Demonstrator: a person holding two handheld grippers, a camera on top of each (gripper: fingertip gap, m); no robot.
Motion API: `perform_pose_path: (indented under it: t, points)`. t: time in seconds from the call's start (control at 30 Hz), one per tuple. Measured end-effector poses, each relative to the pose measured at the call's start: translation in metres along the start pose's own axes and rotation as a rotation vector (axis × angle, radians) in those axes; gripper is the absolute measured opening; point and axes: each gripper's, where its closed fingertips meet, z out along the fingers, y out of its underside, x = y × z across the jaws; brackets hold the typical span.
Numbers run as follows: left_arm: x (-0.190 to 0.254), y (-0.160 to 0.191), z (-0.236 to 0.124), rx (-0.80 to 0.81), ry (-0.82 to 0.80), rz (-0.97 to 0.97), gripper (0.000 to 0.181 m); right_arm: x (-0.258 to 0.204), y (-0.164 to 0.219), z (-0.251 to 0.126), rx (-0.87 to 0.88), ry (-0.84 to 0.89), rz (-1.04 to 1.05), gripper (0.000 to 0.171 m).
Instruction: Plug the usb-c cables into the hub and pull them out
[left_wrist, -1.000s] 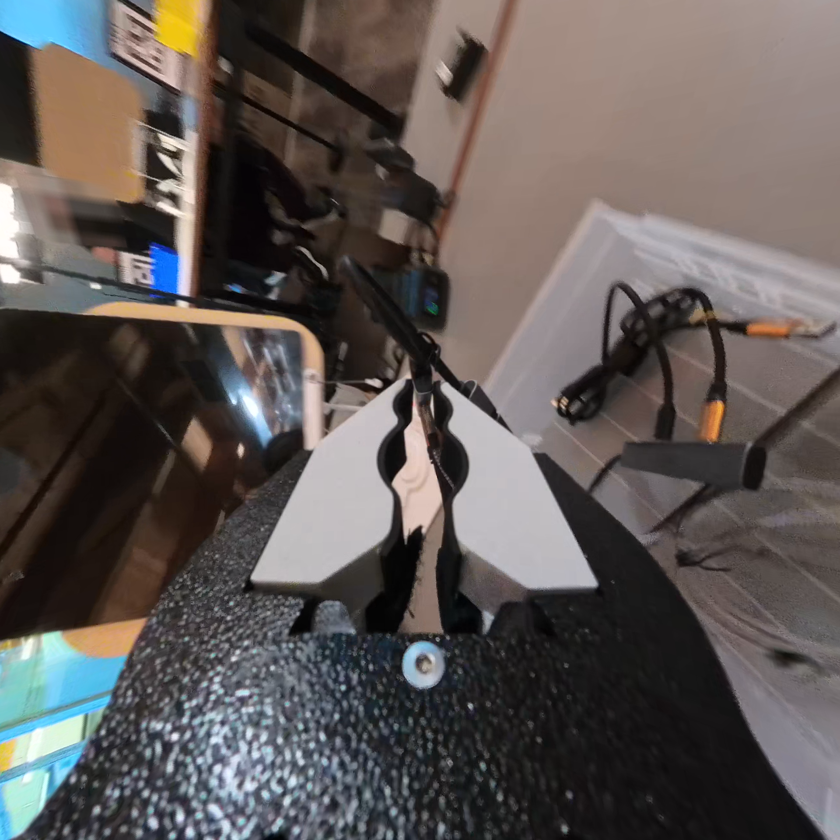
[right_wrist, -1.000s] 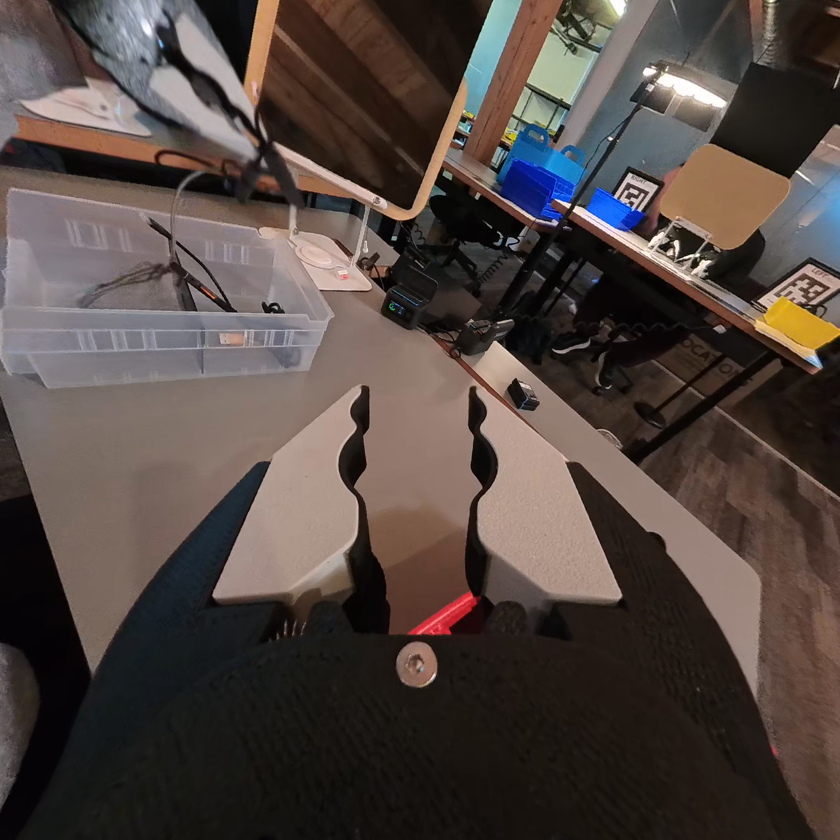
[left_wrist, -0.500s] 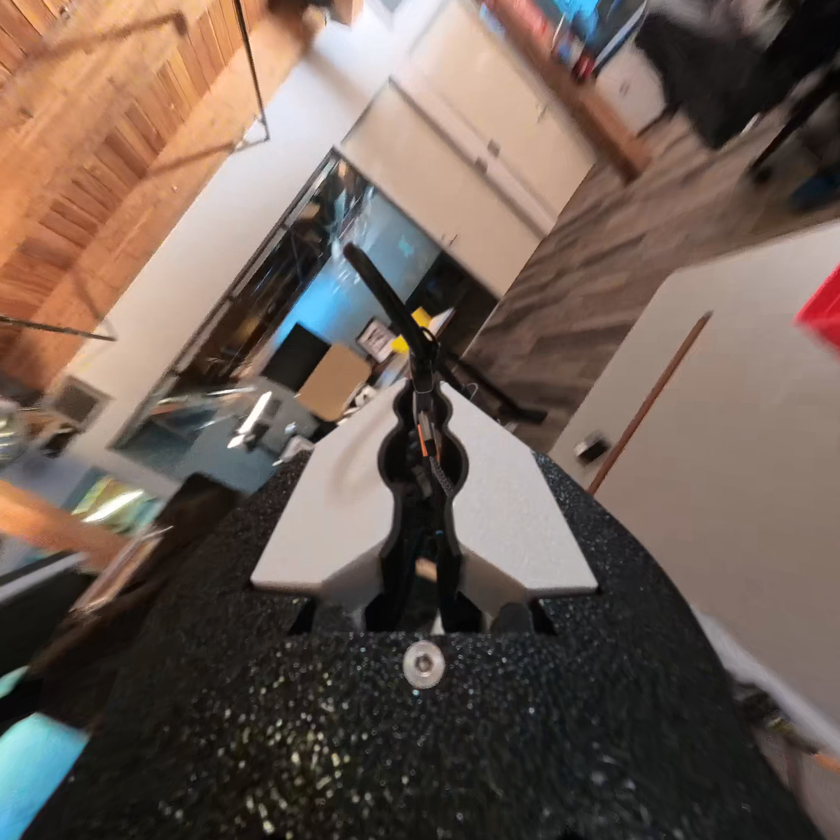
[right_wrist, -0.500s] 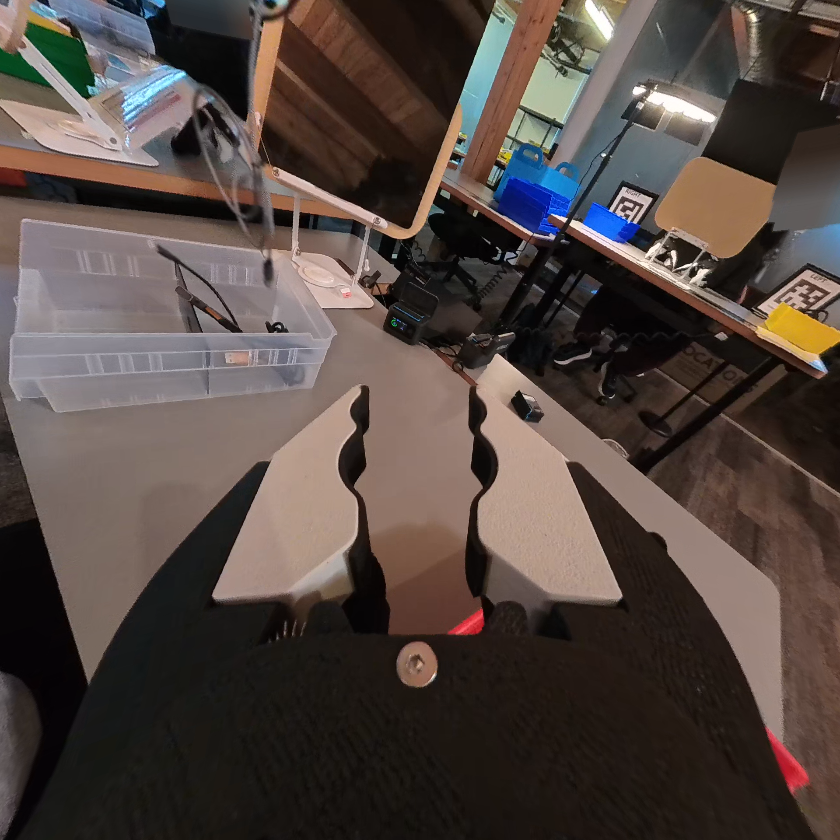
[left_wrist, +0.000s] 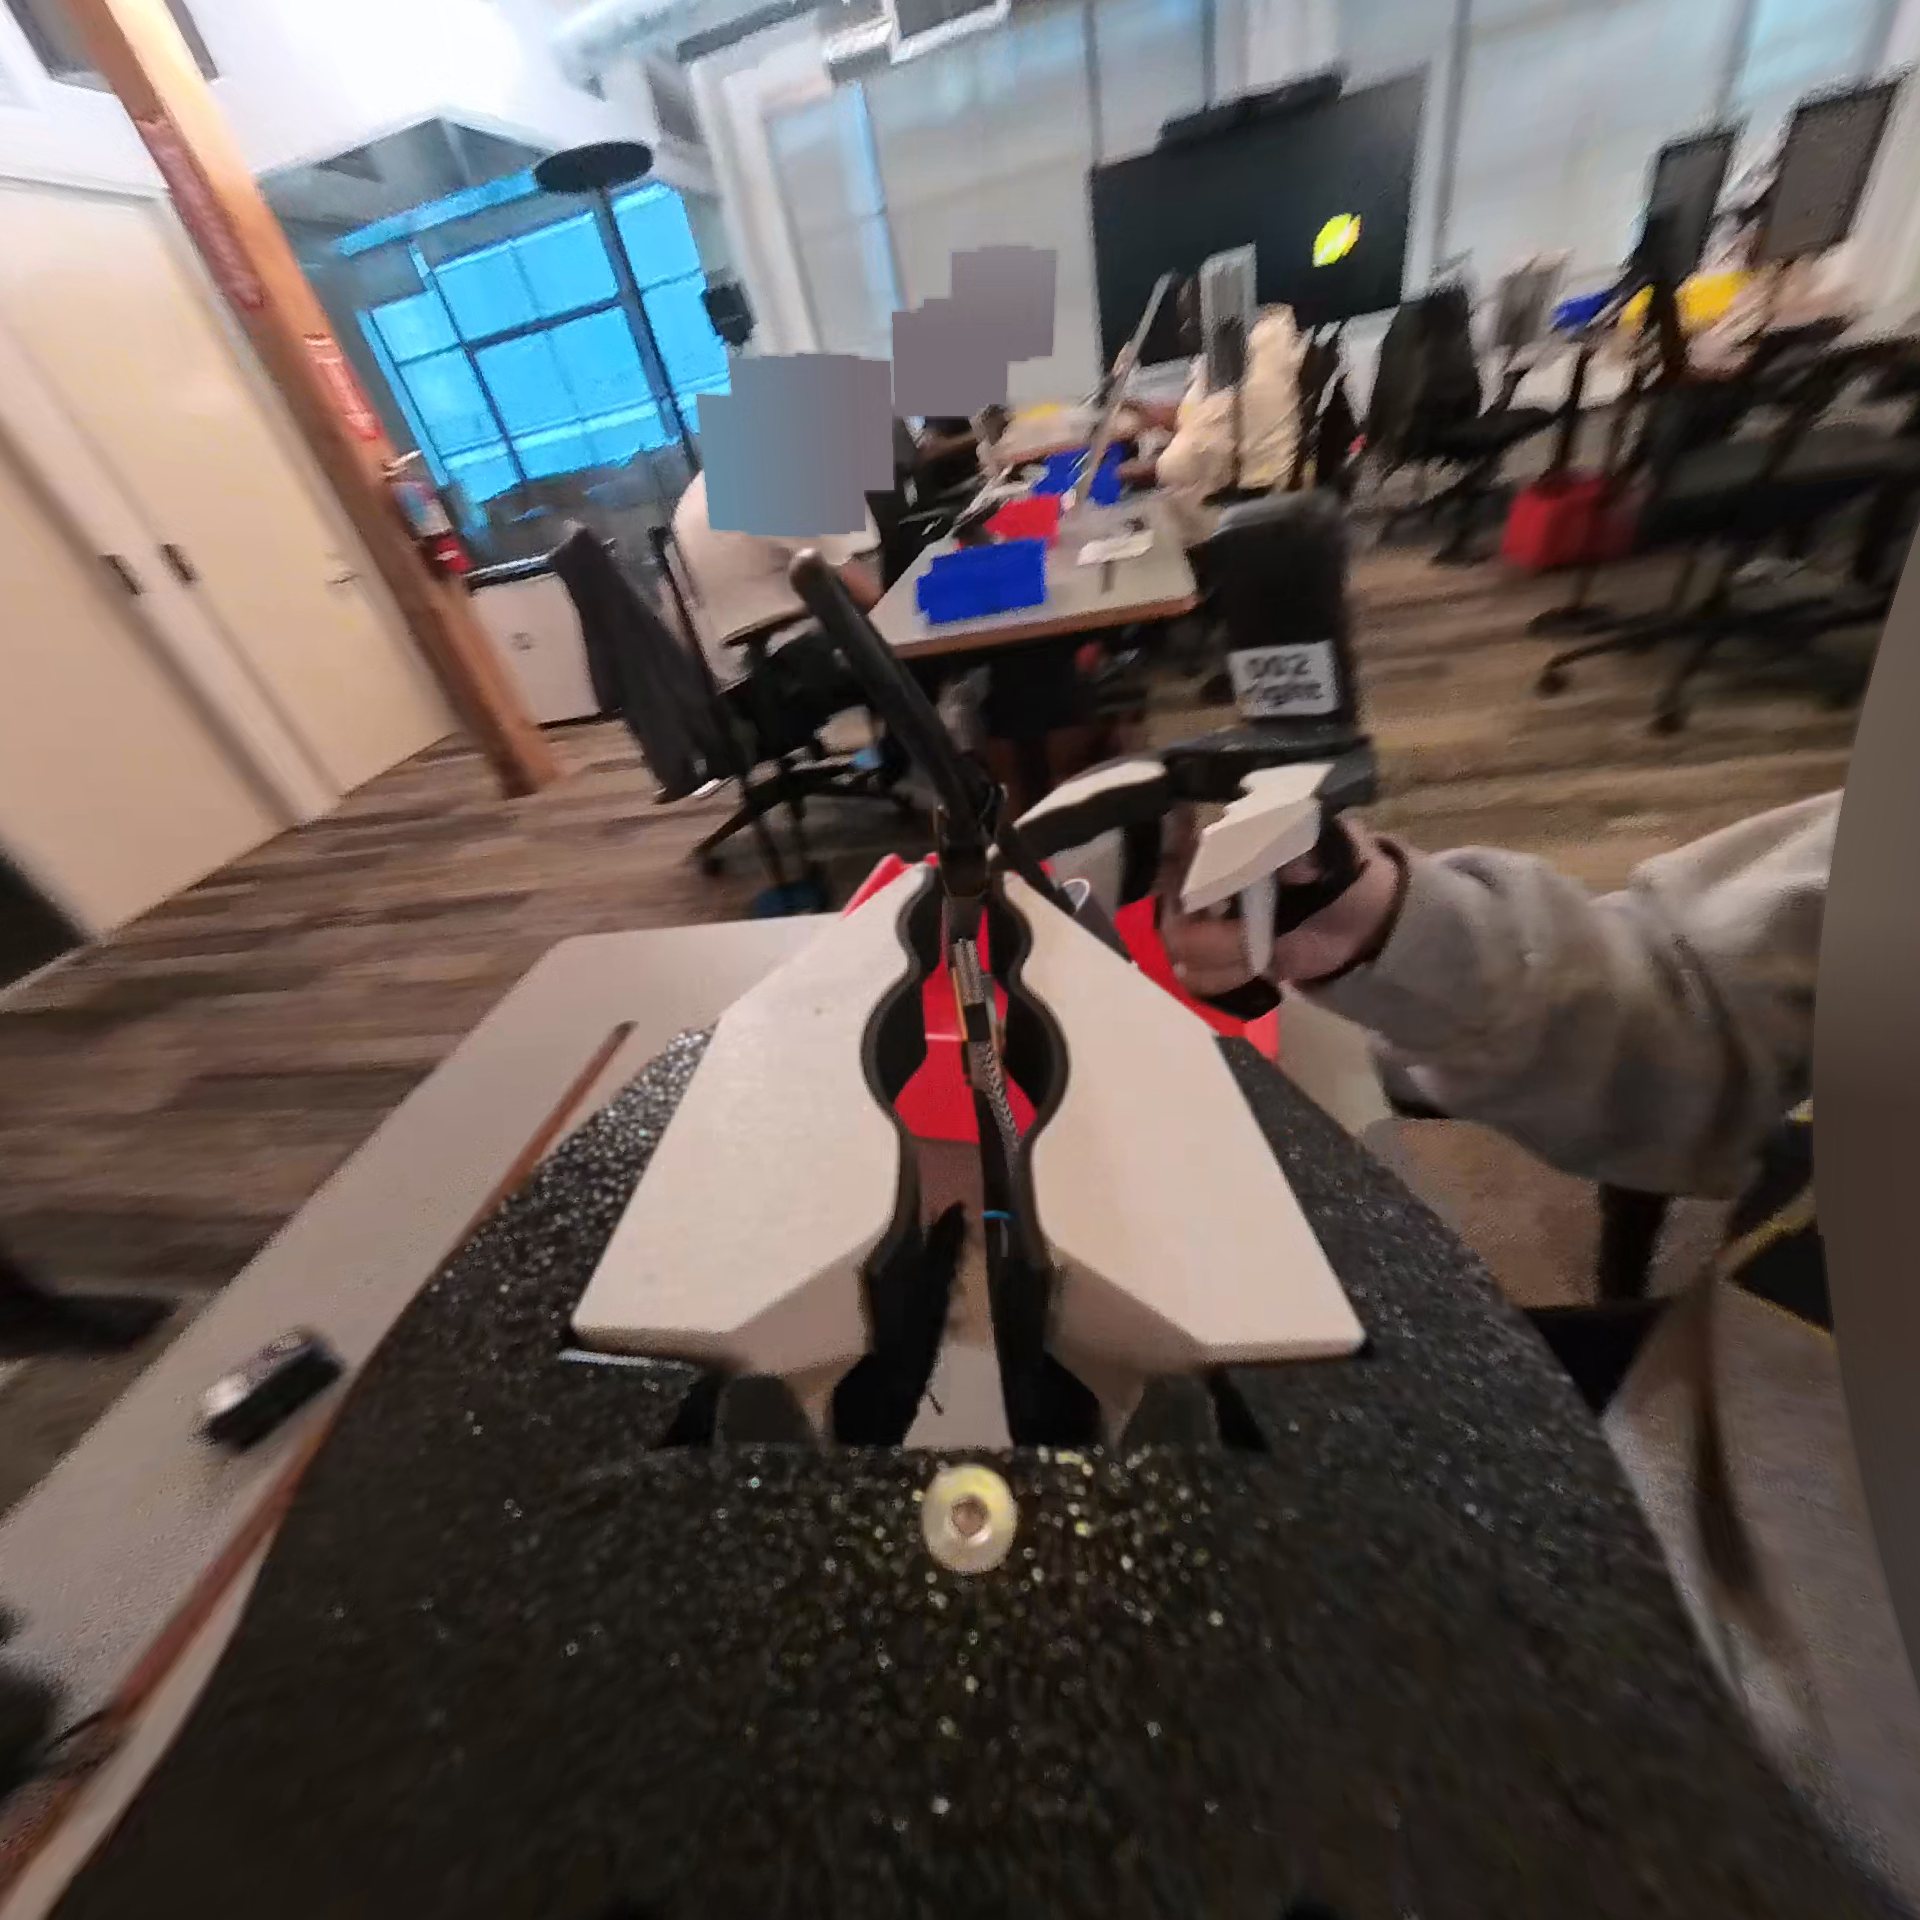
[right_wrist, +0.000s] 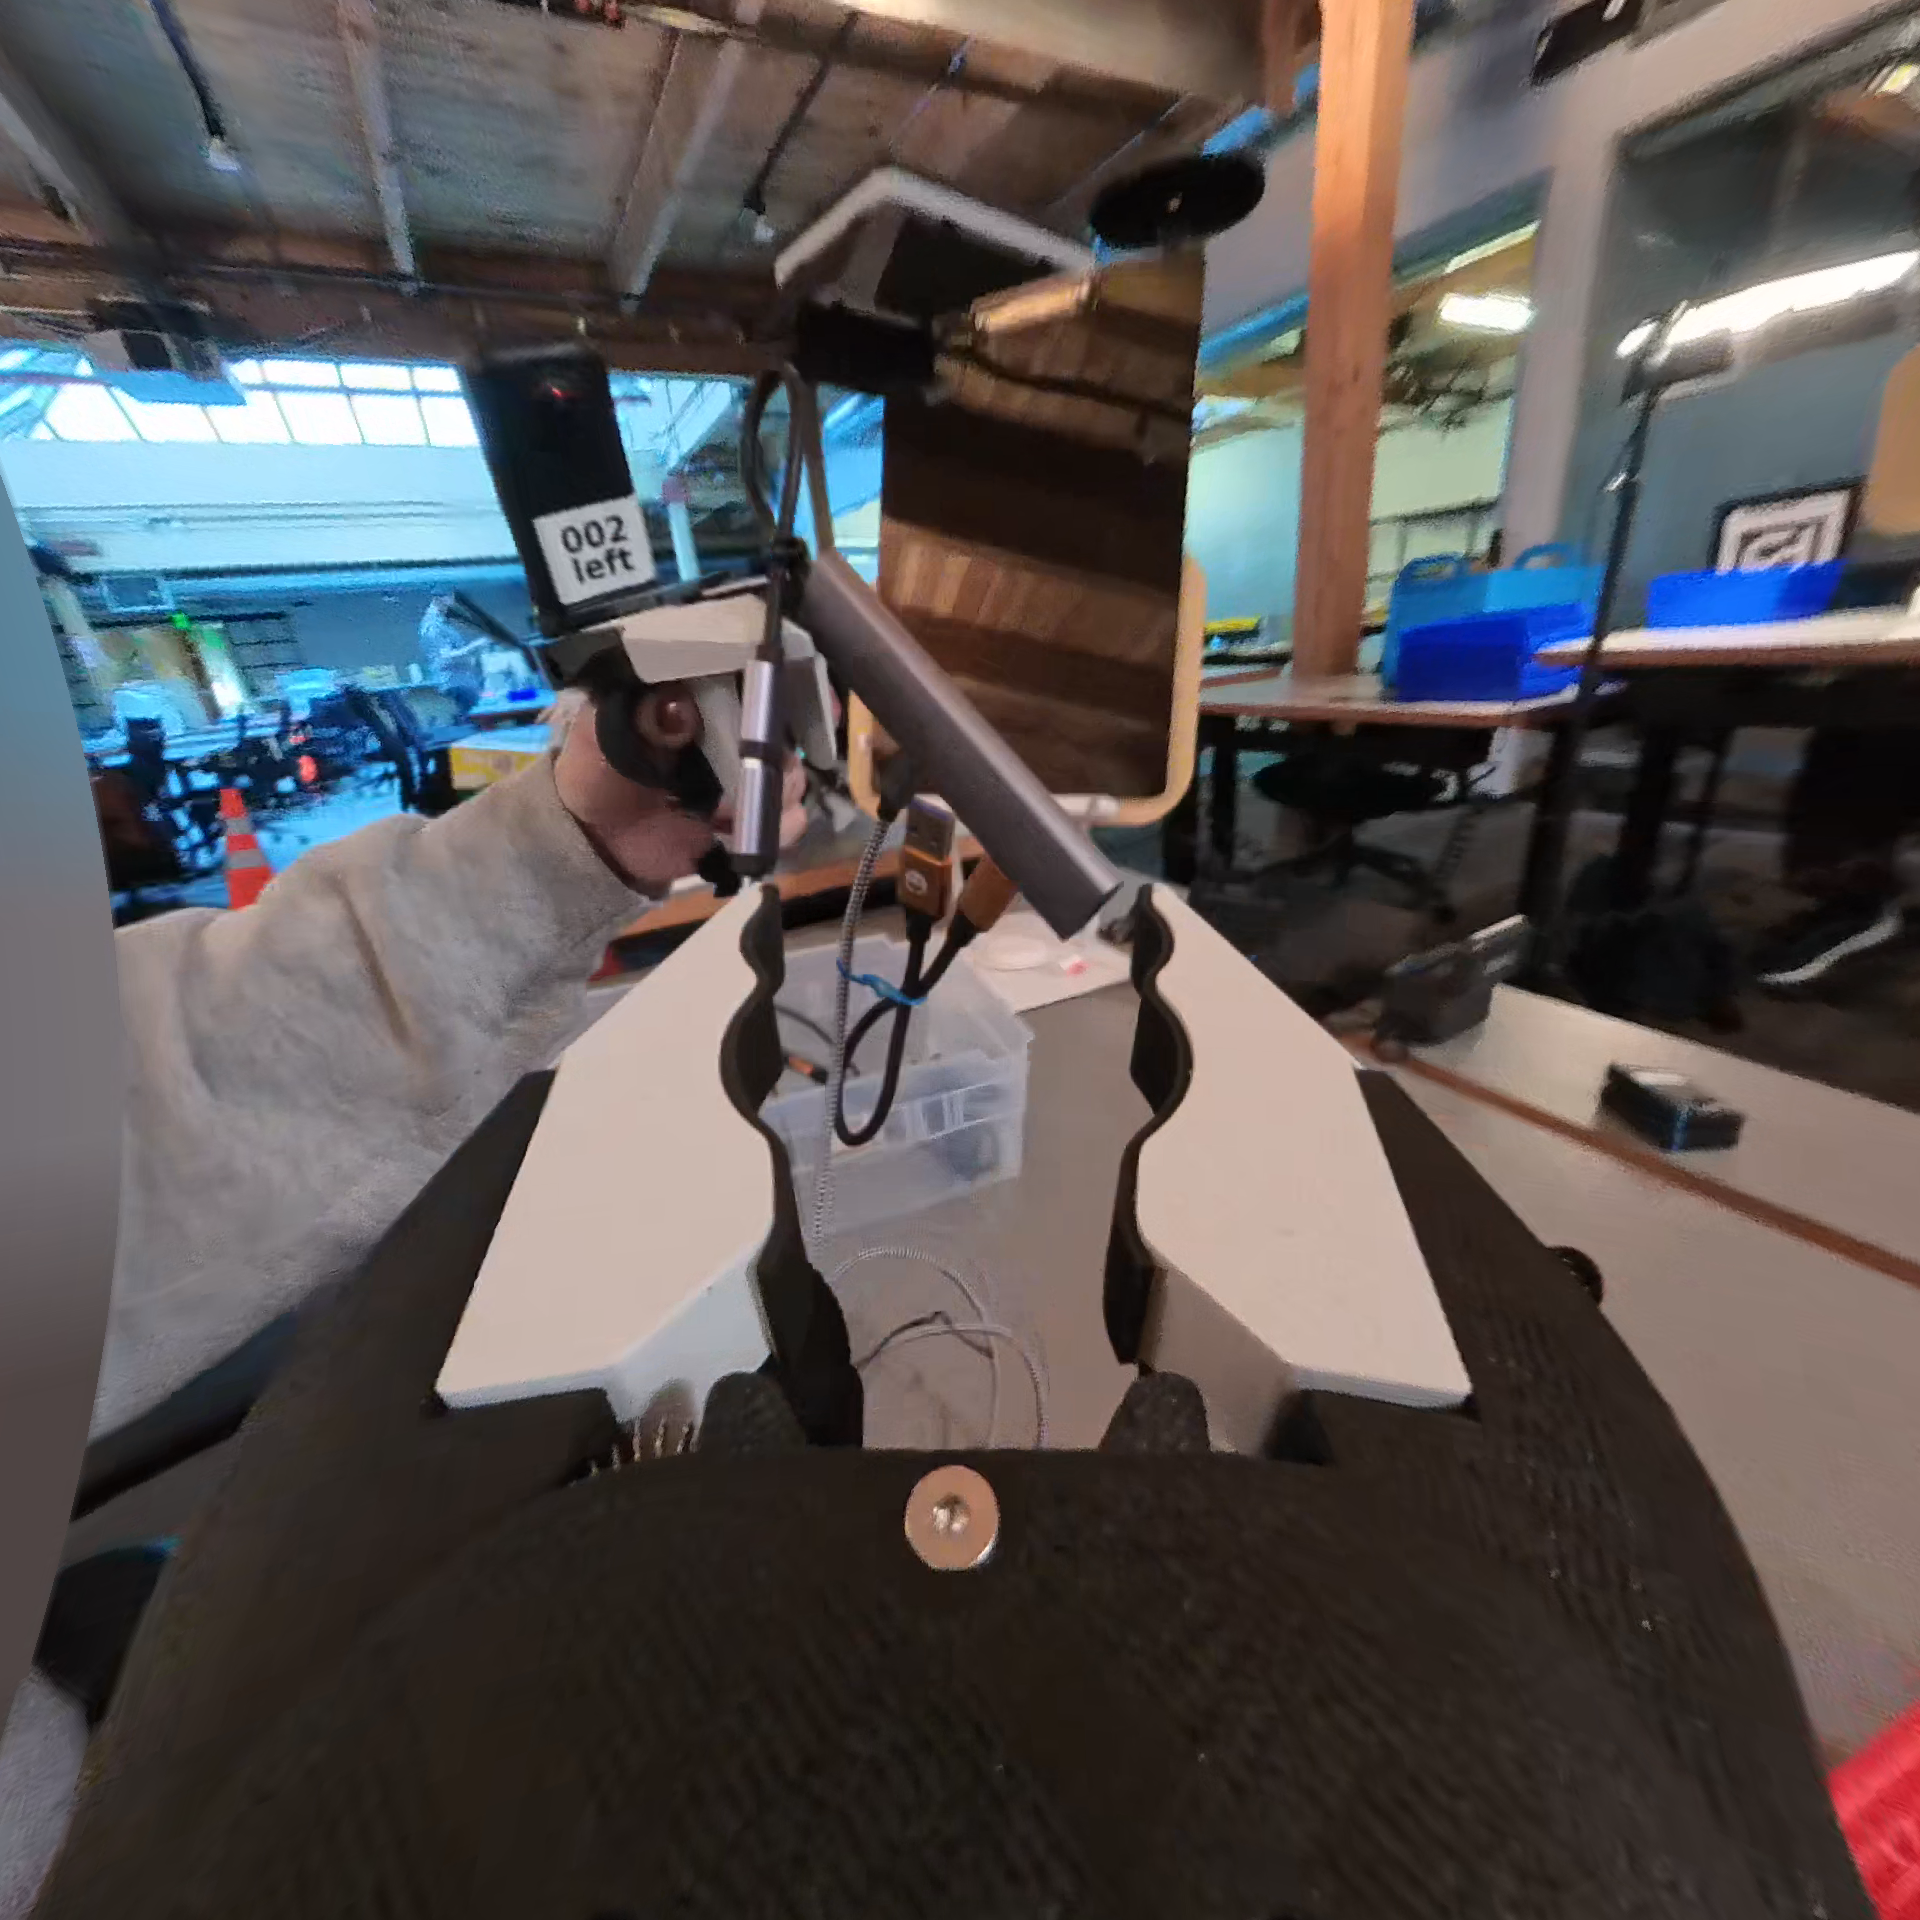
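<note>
Two grippers face each other above the bench (right_wrist: 1299, 1195), and by my reading the task is near its start: no loose plug is visibly seated in the hub (right_wrist: 935, 717), so both plugging and pulling remain. On the left, the left gripper (left_wrist: 971, 914) has its fingers (left_wrist: 790, 1122) pressed nearly together, pinching the hub's cable (left_wrist: 982, 1039); the grey hub hangs tilted from that grip, lifted clear of the bench, with orange-ended cables (right_wrist: 925, 873) dangling beside it. Behind them a clear bin (right_wrist: 935, 1101) sits on the bench. On the right, the right gripper (right_wrist: 951, 914) has fingers (right_wrist: 1268, 1174) spread wide and empty; the hub's lower end lies just beside the right fingertip.
</note>
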Motion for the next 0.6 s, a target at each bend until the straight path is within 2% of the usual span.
perform_pose_path:
  t: [0.07,0.17,0.2,0.23,0.3,0.33,0.4,0.47,0.53,0.6]
  points:
    - [0.010,0.012,0.002,0.045,0.057,-0.052,0.007,-0.002,0.015,0.008,-0.047,-0.022,0.003,0.064]
    - [0.027,0.026,0.005,0.068,0.132,-0.078,0.007,-0.007,0.030,0.015,-0.096,-0.037,-0.042,0.052]
    - [0.030,0.030,0.005,0.073,0.144,-0.080,0.007,-0.008,0.034,0.016,-0.111,-0.045,-0.050,0.041]
    - [0.032,0.033,0.006,0.079,0.148,-0.087,0.007,-0.010,0.037,0.016,-0.126,-0.059,-0.059,0.023]
    - [0.033,0.038,0.006,0.095,0.143,-0.117,0.007,-0.015,0.045,0.015,-0.169,-0.103,-0.083,0.015]
    - [0.028,0.041,0.007,0.096,0.105,-0.144,0.007,-0.016,0.049,0.014,-0.190,-0.119,-0.093,0.011]
    - [0.002,0.053,0.004,0.079,-0.087,-0.188,0.009,-0.012,0.049,0.014,-0.185,-0.081,-0.138,0.007]
    - [-0.025,0.068,-0.009,0.033,-0.331,-0.193,0.039,-0.004,0.050,0.015,-0.194,0.012,-0.252,0.007]
    - [-0.030,0.076,-0.023,0.023,-0.458,-0.225,0.066,0.005,0.050,0.016,-0.205,0.136,-0.427,0.007]
    - [-0.021,0.085,-0.030,0.021,-0.523,-0.276,0.071,0.007,0.049,0.019,-0.197,0.248,-0.661,0.006]
